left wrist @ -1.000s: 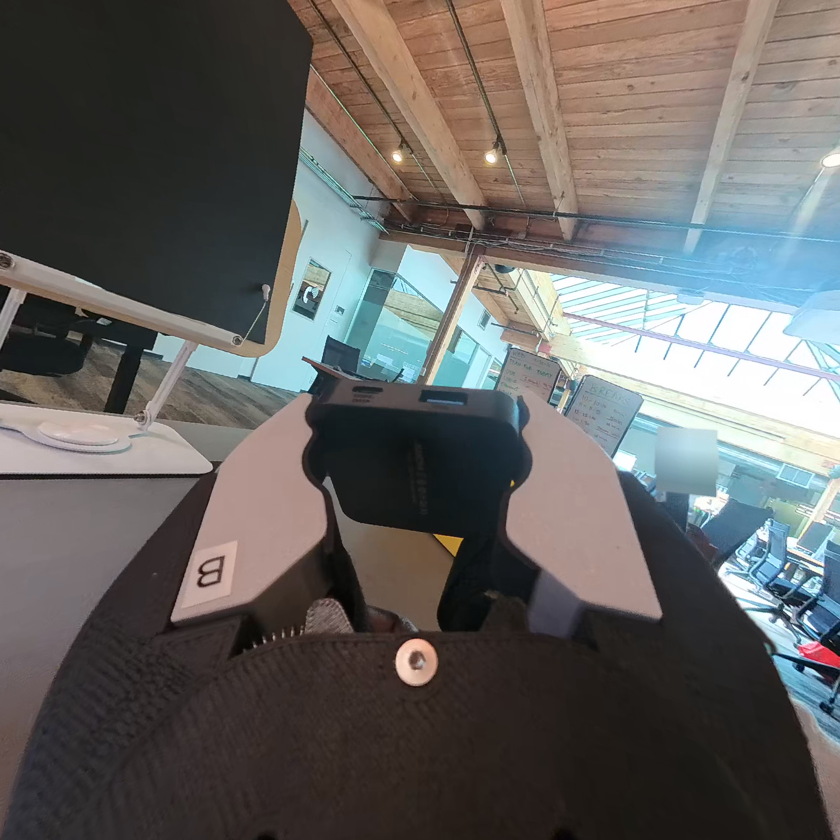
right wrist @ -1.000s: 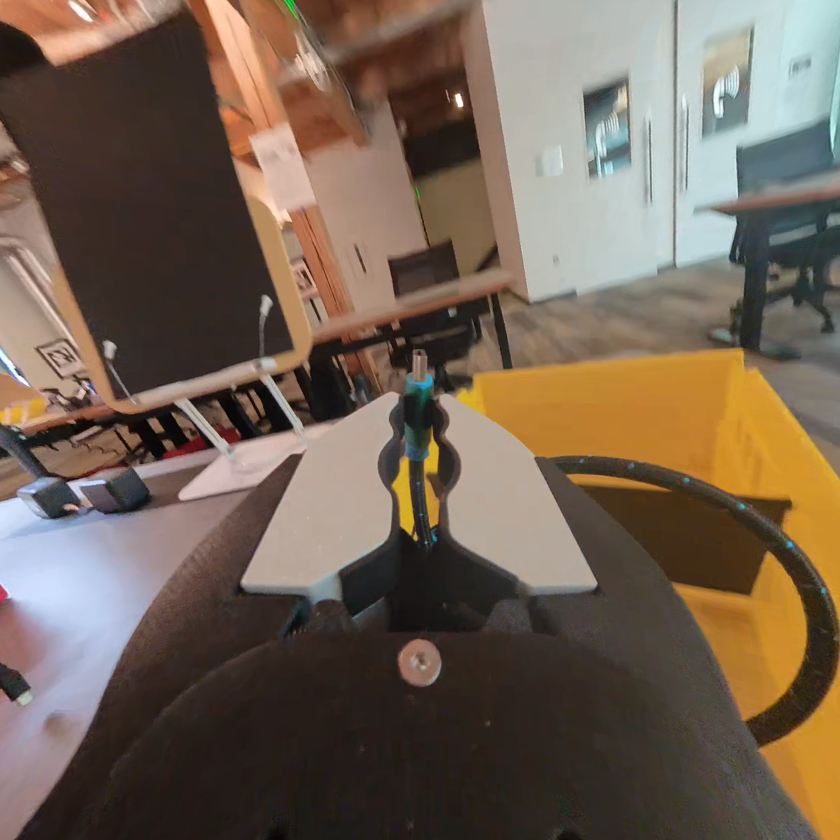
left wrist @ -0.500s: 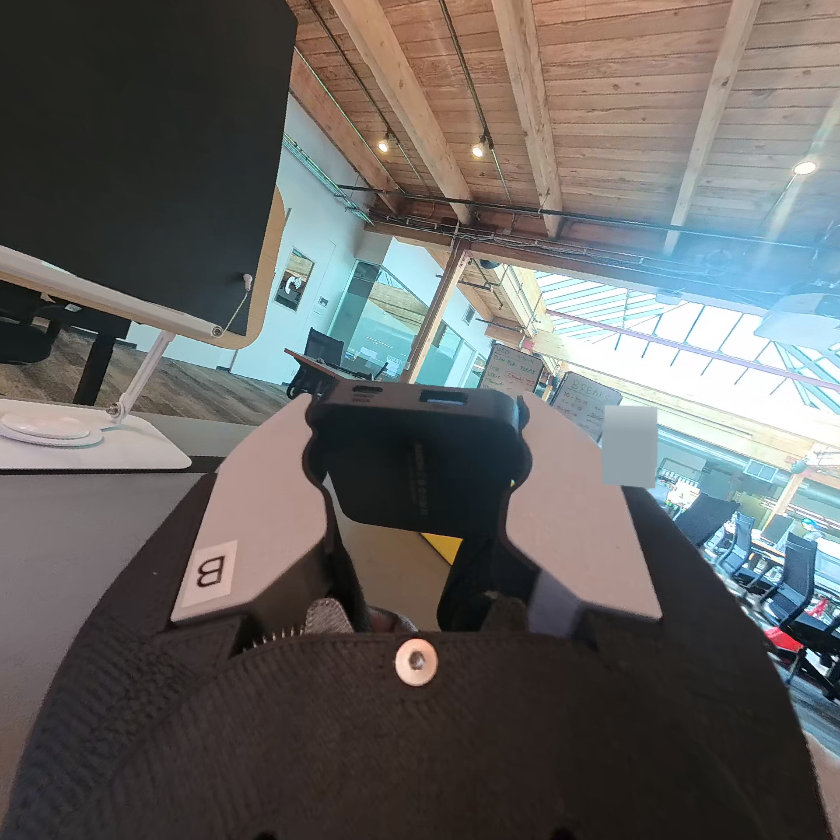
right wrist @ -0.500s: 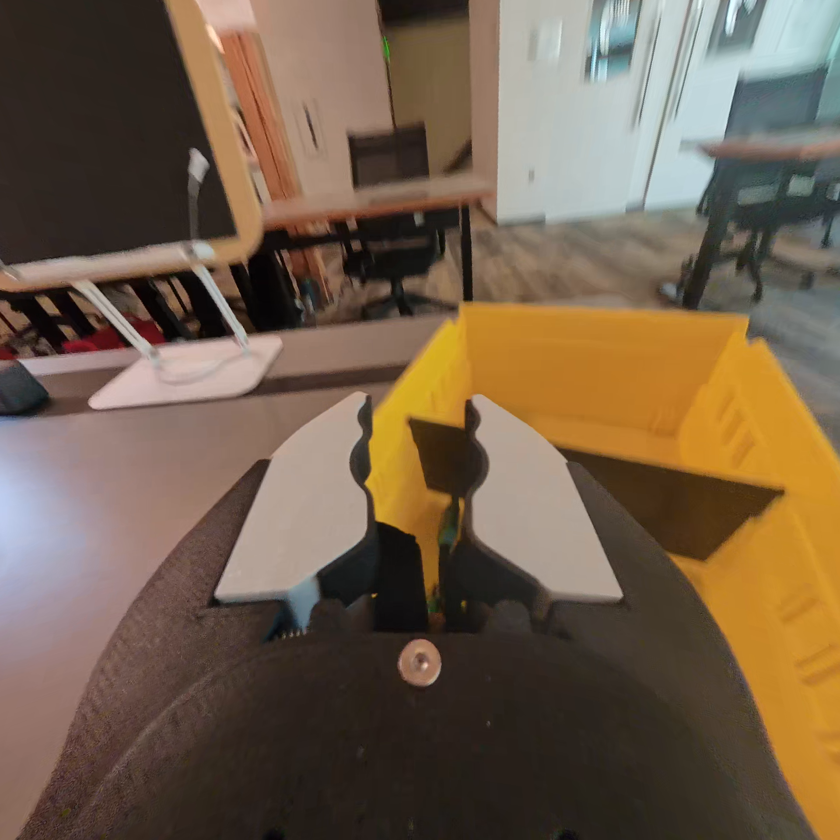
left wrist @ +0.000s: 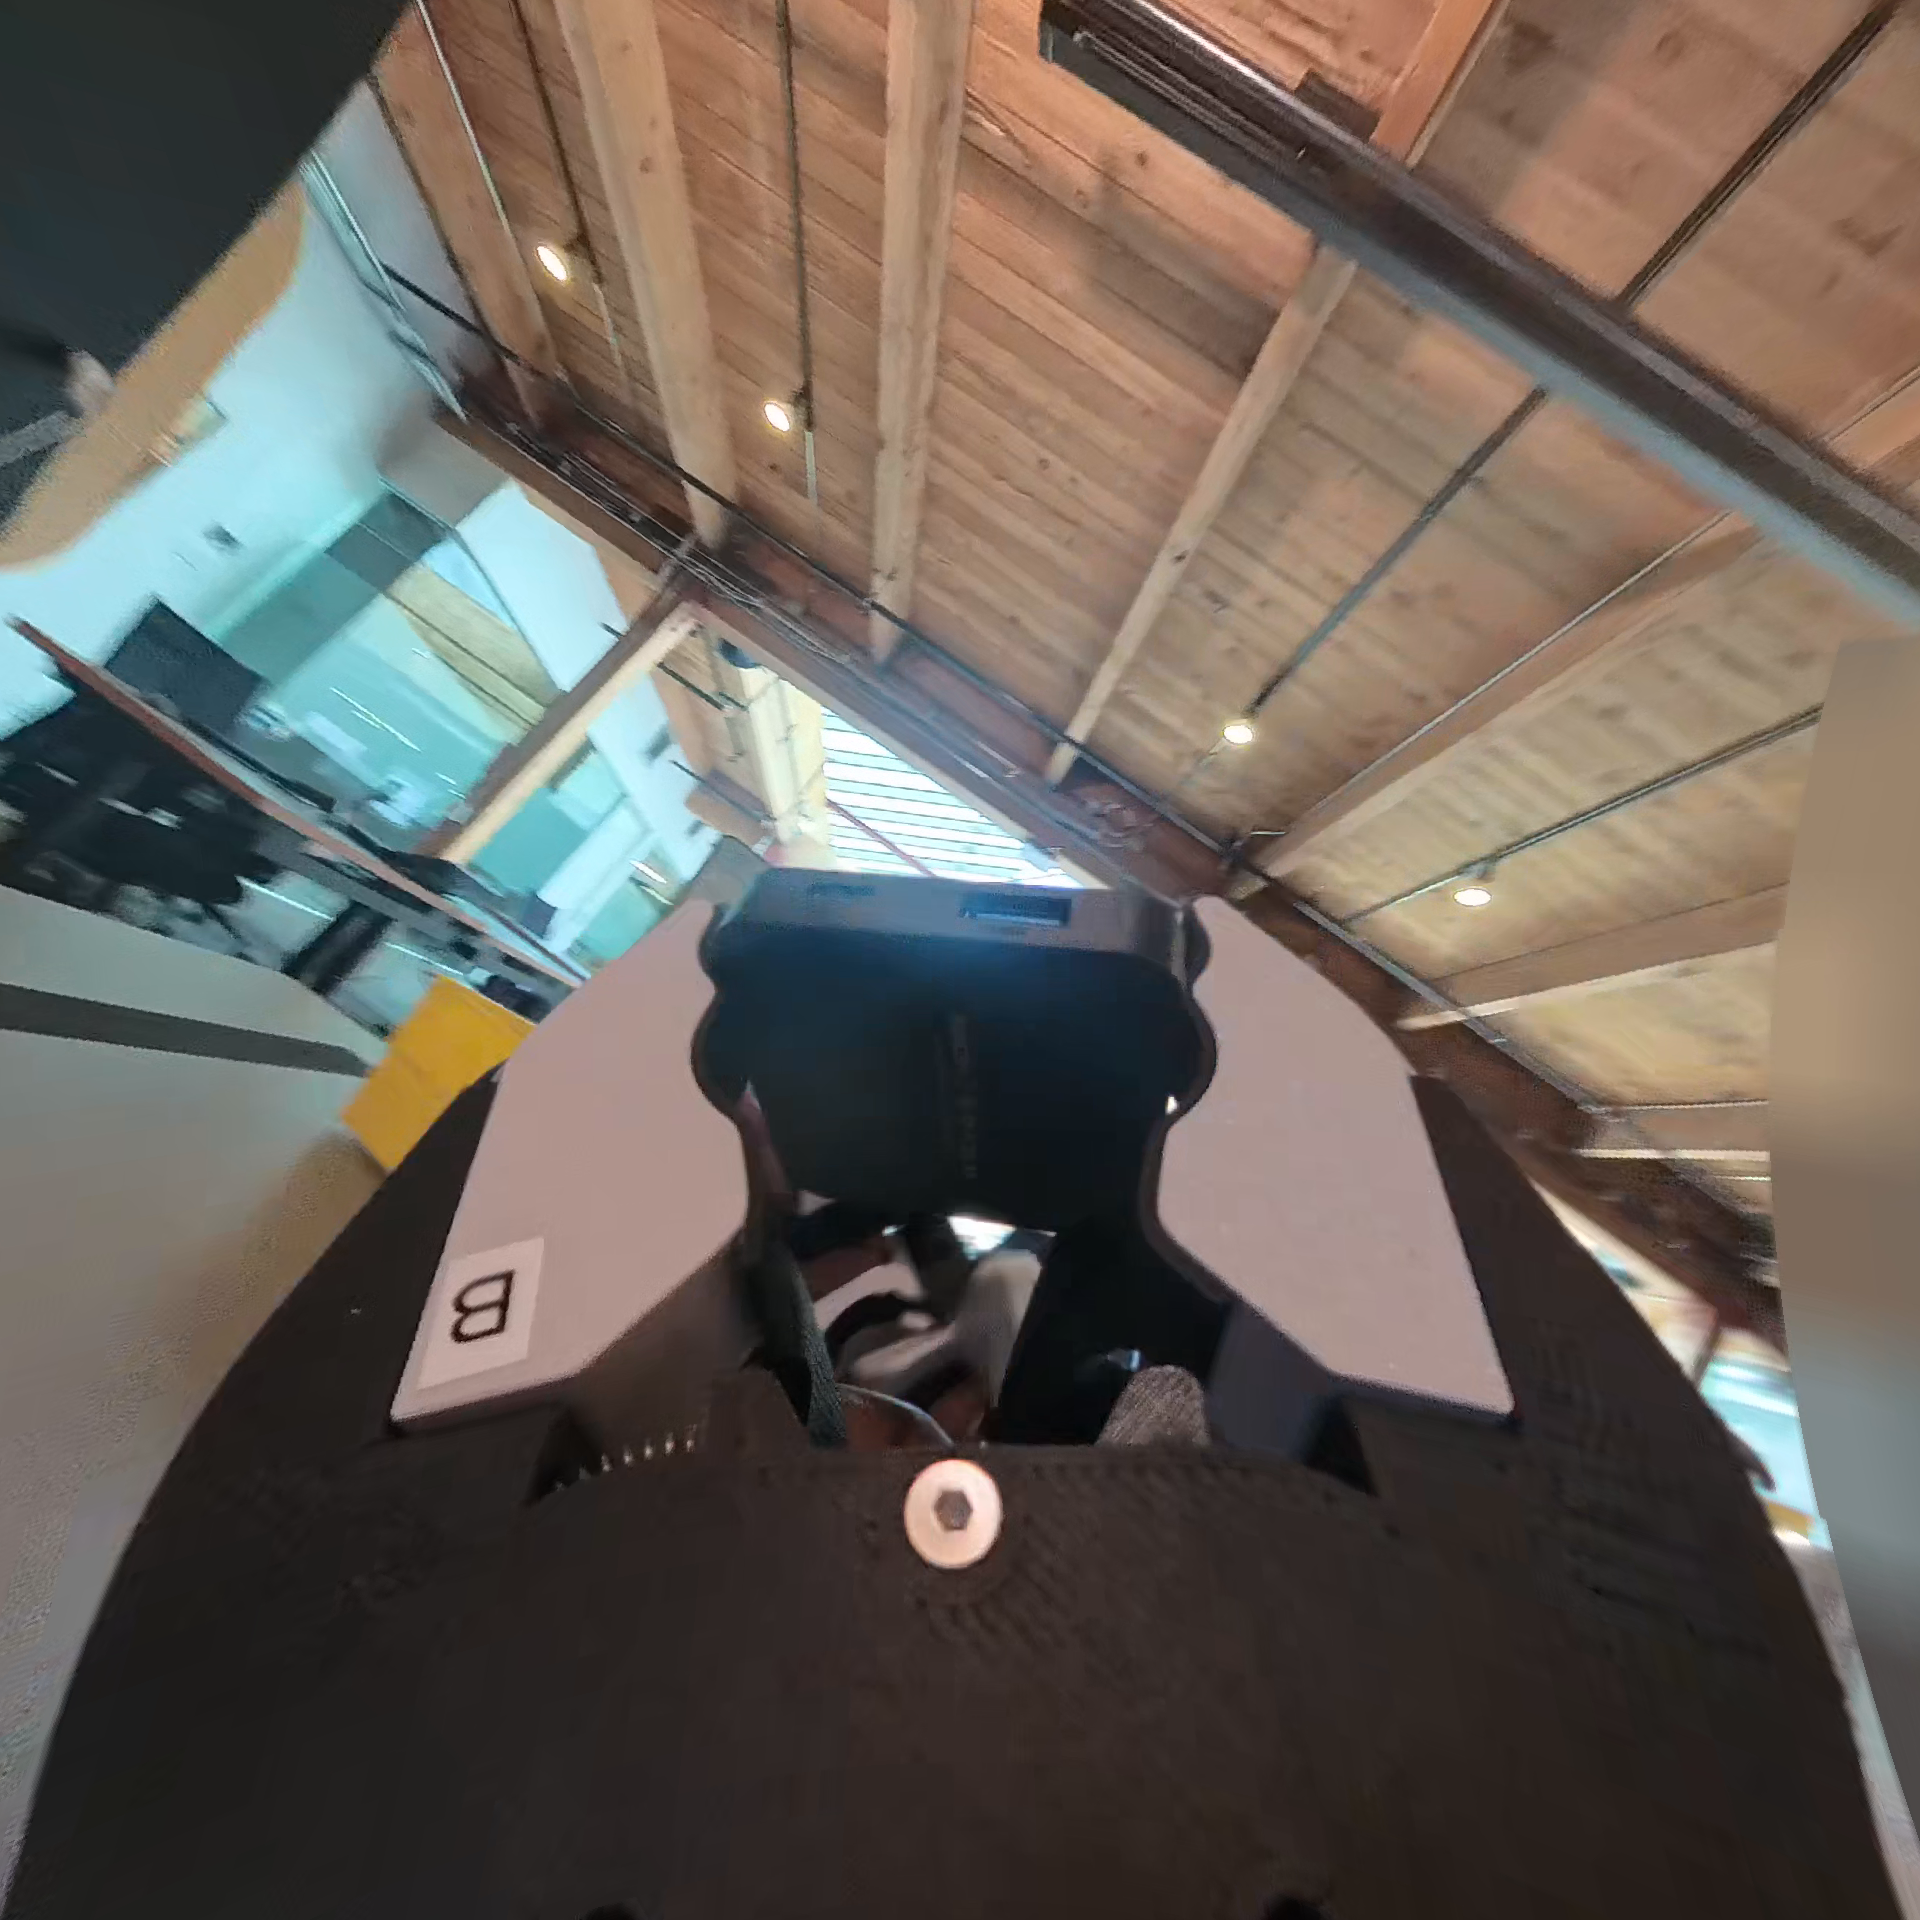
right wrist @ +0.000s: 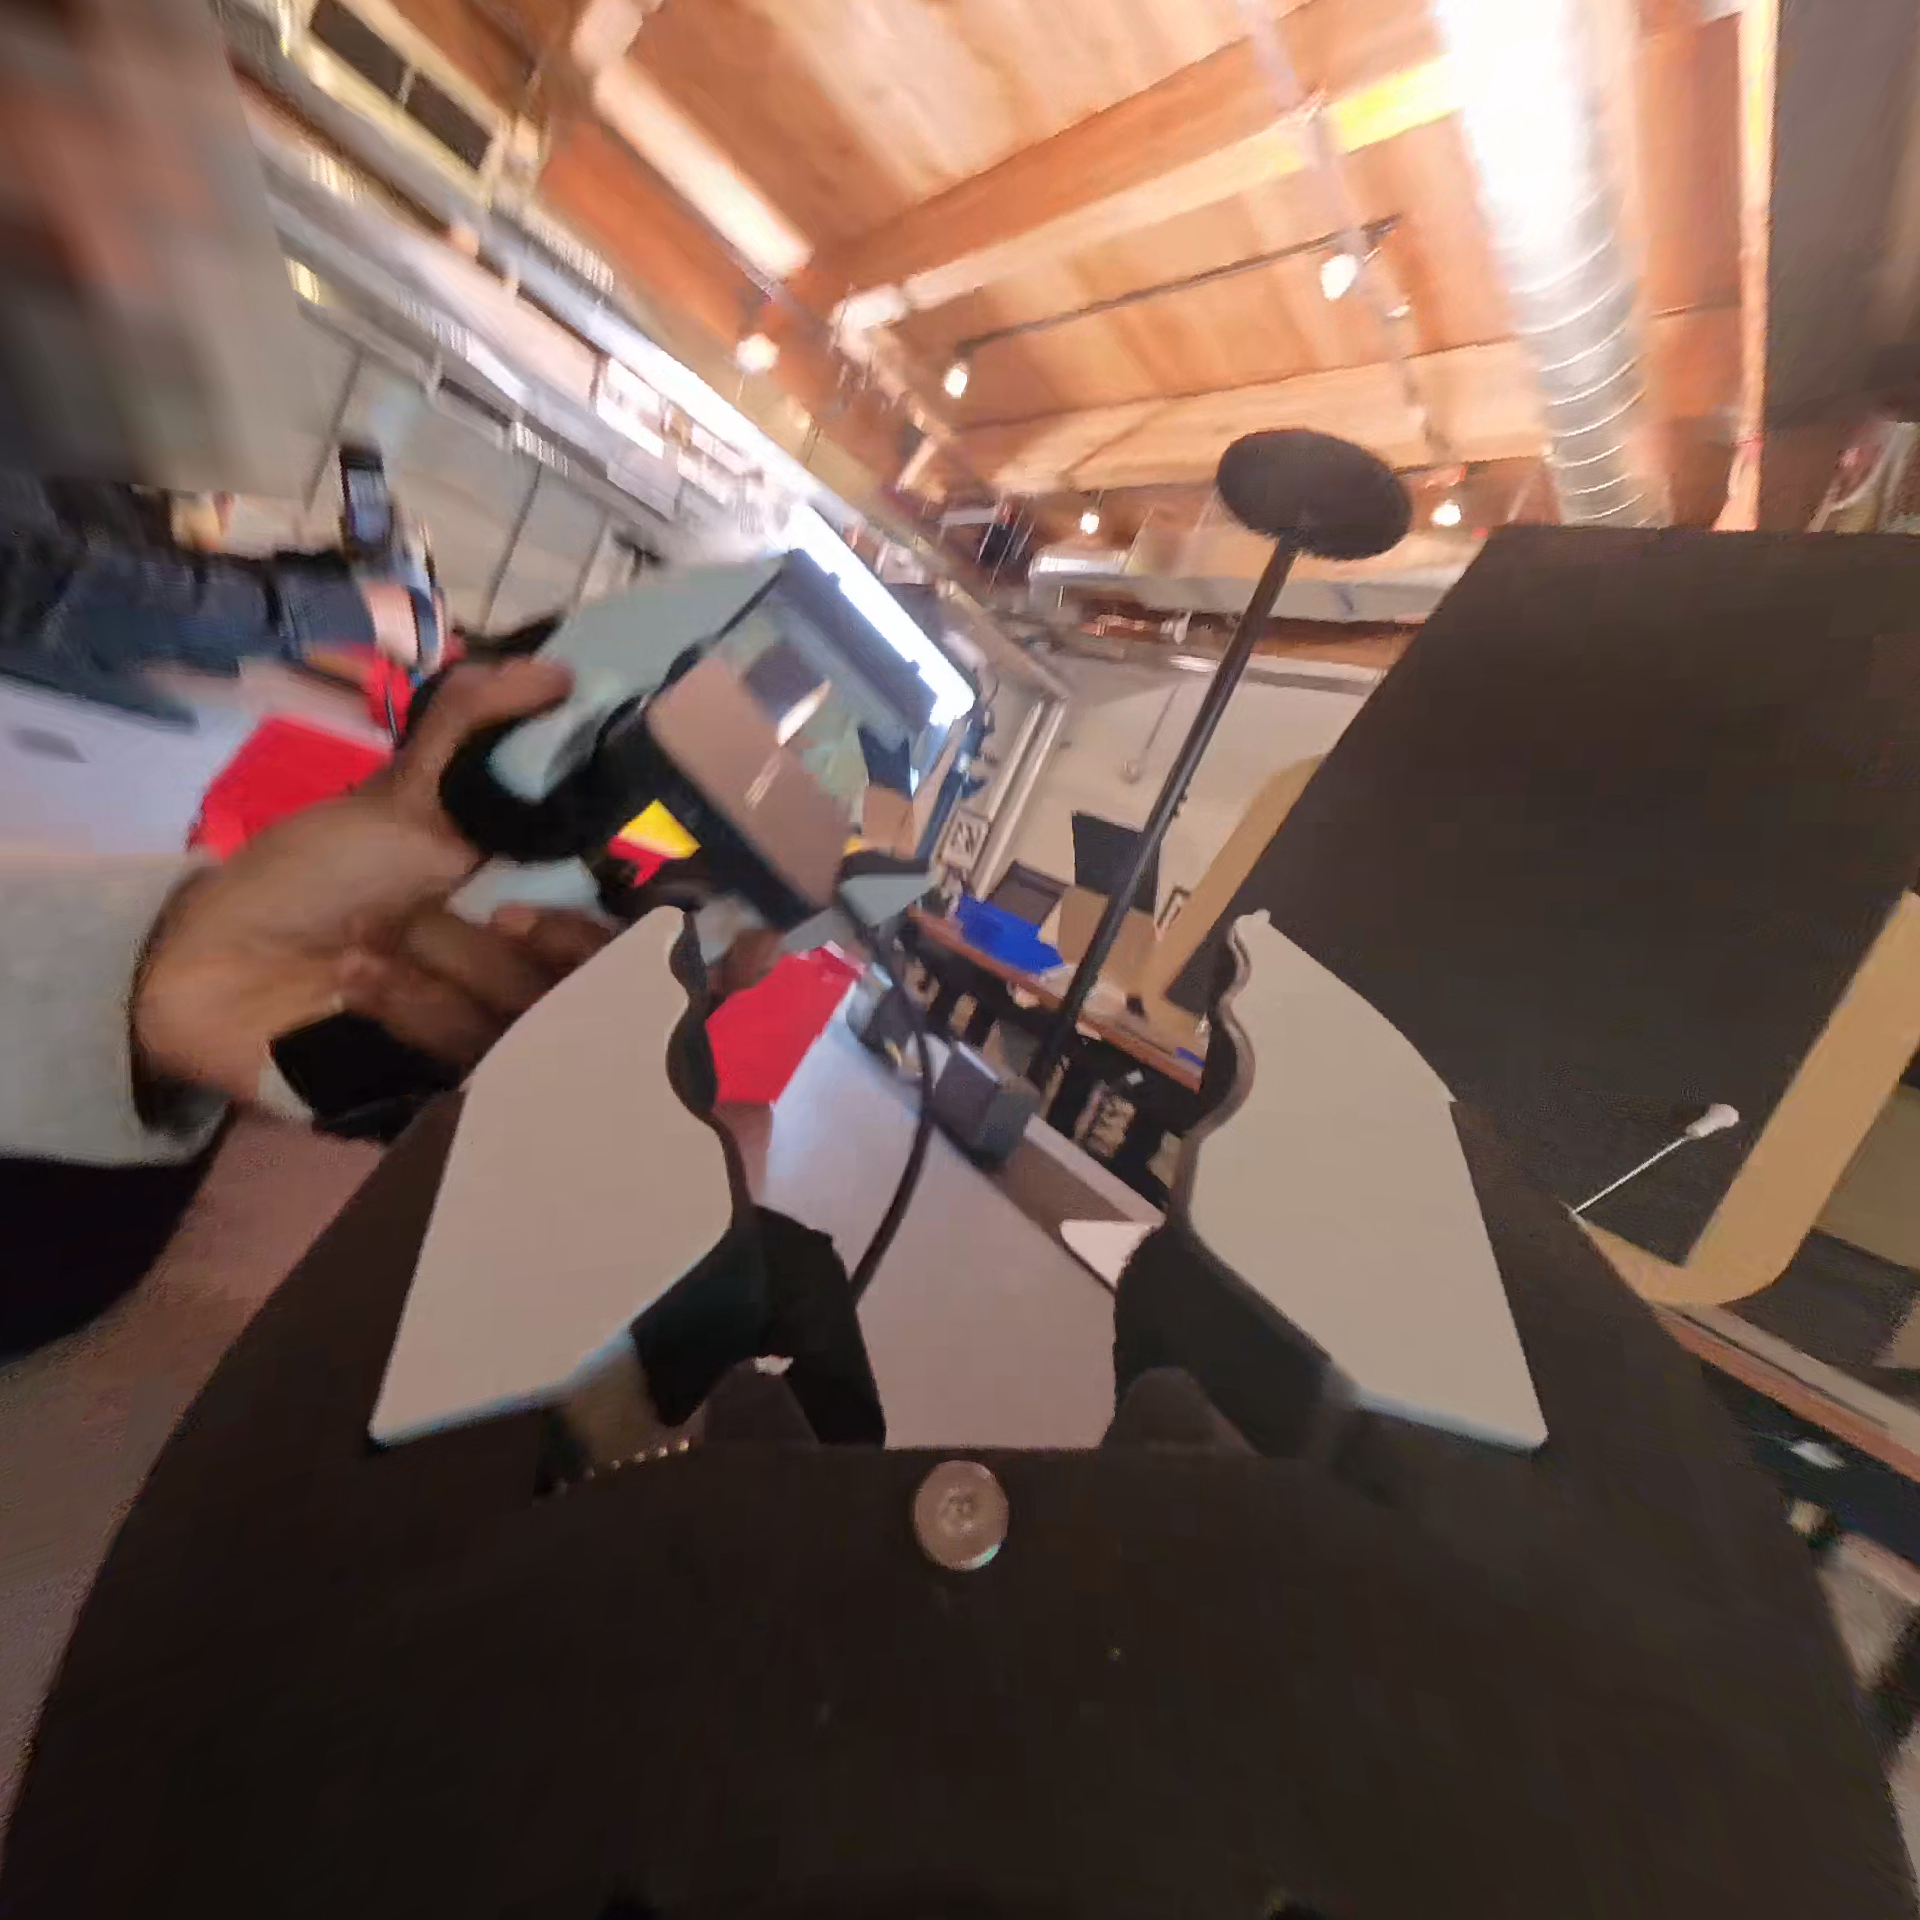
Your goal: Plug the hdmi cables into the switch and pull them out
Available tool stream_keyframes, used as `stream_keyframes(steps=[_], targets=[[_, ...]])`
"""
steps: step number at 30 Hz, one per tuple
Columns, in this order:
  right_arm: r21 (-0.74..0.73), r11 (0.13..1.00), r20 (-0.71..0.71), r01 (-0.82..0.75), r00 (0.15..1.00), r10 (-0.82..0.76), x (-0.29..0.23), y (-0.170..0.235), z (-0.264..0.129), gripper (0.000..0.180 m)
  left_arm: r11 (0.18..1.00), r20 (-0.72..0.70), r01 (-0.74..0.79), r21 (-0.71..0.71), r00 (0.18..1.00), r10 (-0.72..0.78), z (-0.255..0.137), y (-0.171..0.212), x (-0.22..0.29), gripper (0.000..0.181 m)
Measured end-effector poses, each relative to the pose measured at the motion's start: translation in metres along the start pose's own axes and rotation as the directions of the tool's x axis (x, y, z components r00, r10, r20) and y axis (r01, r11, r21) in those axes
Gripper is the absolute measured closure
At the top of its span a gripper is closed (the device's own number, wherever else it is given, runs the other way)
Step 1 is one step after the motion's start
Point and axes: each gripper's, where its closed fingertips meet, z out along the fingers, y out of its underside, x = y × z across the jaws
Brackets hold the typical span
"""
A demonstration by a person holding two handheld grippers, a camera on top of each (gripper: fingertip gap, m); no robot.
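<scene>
Two grey fingers of the left gripper clench the black box-shaped switch, tilted toward the wooden ceiling; the right gripper gapes empty, with a thin black cable and a yellow bin beyond

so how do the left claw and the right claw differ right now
The left claw is shut on the black switch, while the right claw is open and holds nothing. The left claw's fingers press against the switch's sides; the right claw's fingers stand wide apart, with the grey table and a thin black cable visible between them. Both have flat grey fingers with wavy inner edges on a black body.
</scene>
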Motion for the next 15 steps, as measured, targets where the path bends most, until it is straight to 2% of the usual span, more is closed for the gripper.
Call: stream_keyframes(steps=[2,5,15], targets=[[-0.067,0.990,0.027,0.127,0.992,-0.125,-0.022,0.015,0.012,0.085,0.996,-0.047,0.088,-0.021,0.995,-0.089,0.002,0.005,0.002,0.102],[-0.075,0.962,0.027,0.264,0.964,-0.263,-0.038,0.020,0.020,0.092,0.985,-0.068,0.160,-0.068,0.984,-0.164,0.005,0.017,0.002,0.102],[-0.071,0.864,-0.009,0.498,0.866,-0.499,-0.046,0.011,0.024,0.127,0.959,-0.034,0.169,-0.230,0.983,-0.181,0.014,0.060,-0.001,0.101]])
